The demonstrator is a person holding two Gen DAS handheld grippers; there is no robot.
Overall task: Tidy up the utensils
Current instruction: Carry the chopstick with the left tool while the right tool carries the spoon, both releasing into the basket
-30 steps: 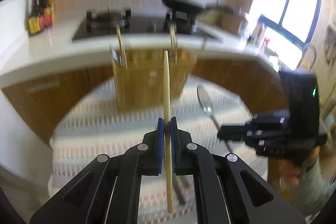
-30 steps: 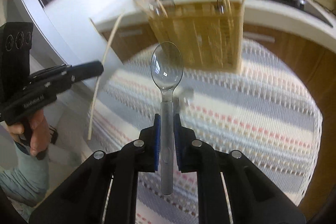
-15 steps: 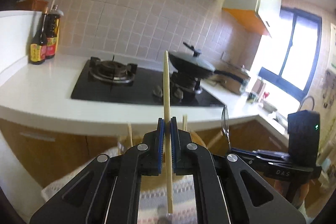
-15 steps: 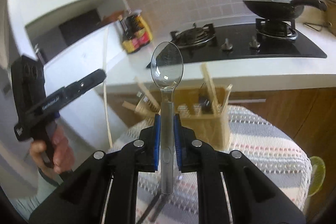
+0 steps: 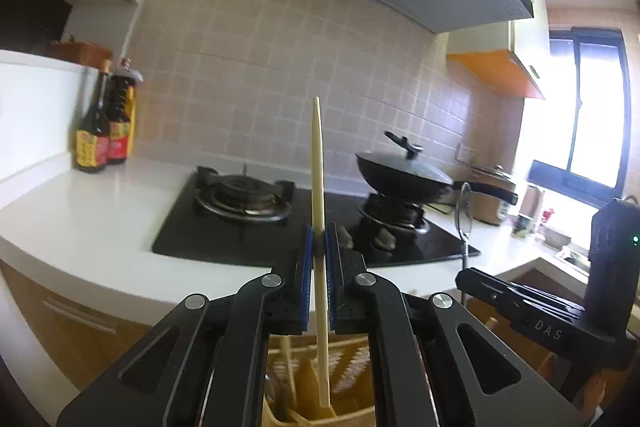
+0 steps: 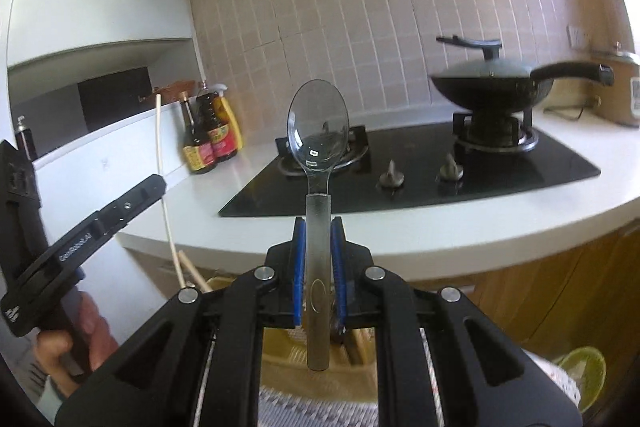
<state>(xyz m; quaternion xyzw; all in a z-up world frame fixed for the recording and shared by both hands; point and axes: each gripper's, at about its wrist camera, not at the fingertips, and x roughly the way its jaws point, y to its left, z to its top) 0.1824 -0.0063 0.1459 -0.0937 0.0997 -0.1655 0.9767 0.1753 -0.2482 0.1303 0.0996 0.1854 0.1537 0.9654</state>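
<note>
The left claw [image 5: 318, 247] pinches an upright chopstick [image 5: 318, 187]; the right claw [image 6: 318, 247] pinches an upright spoon [image 6: 318, 187]. Both are above the holder [image 5: 352, 379], near the bench [image 5: 80, 219].

Your right gripper [image 6: 318, 227] clamps the flat handle of a steel spoon [image 6: 318, 131] between its blue pads, bowl upright. At left, your left gripper [image 6: 154, 187] holds a pale wooden chopstick [image 6: 162, 163]. Below stands a woven bamboo utensil holder [image 6: 280, 351].
</note>
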